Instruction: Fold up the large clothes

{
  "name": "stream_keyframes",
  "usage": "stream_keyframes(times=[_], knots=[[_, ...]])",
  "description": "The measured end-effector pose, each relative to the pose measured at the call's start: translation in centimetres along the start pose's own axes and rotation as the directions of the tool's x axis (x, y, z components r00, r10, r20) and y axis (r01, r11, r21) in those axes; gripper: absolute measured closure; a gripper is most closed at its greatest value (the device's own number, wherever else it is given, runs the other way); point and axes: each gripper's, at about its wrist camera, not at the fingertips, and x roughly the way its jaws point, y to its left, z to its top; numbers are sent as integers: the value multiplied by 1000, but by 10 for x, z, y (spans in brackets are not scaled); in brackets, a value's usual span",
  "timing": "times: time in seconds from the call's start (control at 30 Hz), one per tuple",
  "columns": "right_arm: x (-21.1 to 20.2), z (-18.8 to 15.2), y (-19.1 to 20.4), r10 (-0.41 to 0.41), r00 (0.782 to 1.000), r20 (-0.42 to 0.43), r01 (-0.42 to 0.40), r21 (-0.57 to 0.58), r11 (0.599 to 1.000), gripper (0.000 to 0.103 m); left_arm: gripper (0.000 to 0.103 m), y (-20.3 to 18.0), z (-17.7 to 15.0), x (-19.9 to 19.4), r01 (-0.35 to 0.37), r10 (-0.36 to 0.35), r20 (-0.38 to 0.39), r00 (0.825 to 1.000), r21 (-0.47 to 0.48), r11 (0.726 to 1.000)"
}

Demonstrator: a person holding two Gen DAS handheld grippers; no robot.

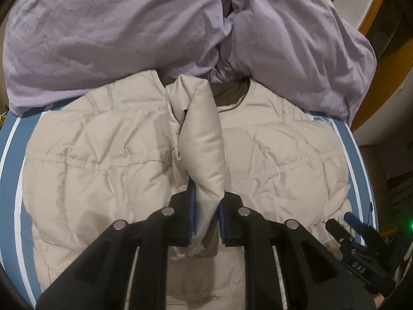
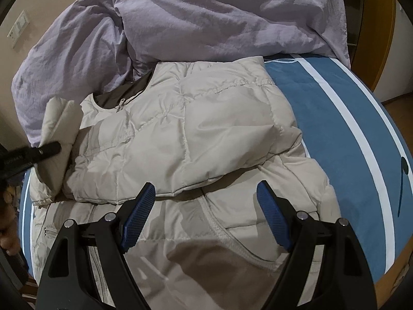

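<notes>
Your left gripper (image 1: 206, 201): fingers clamped on a puffy beige sleeve (image 1: 204, 139), raised over the jacket's middle. Your right gripper (image 2: 206, 206): fingers spread wide, nothing between them, above the jacket's lower front. Beige quilted down jacket (image 2: 180, 129): flat on the blue bed (image 2: 322, 103), right sleeve folded across the chest. Beyond: crumpled lilac duvet (image 1: 116, 25).
</notes>
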Motion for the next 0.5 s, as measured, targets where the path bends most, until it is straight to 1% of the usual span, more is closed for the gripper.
stream_keyframes(times=[0.1,0.17,0.2,0.23,0.3,0.4,0.5], knots=[[0,3,2,5,1000,3,-5,-4,1000,21,74,-2,1,-3,23,-23,4,1000,-6,1000],[0,5,6,14,1000,7,-14,-5,1000,21,59,3,1,-10,60,-59,16,998,-22,998],[-1,7,9,20,1000,9,-20,-5,1000,21,56,6,1,-14,74,-73,21,997,-32,997],[-1,8,13,31,999,13,-31,-5,1000,21,54,8,1,-17,78,-77,28,997,-36,996],[-2,11,22,58,998,19,-58,-11,998,21,53,12,1,-25,69,-67,41,997,-33,997],[-3,15,38,96,995,20,-95,-28,995,21,53,23,-1,-34,35,-33,61,998,-27,999],[-3,20,58,155,988,14,-154,-42,987,21,53,40,-5,-42,-7,10,74,997,-35,999]])
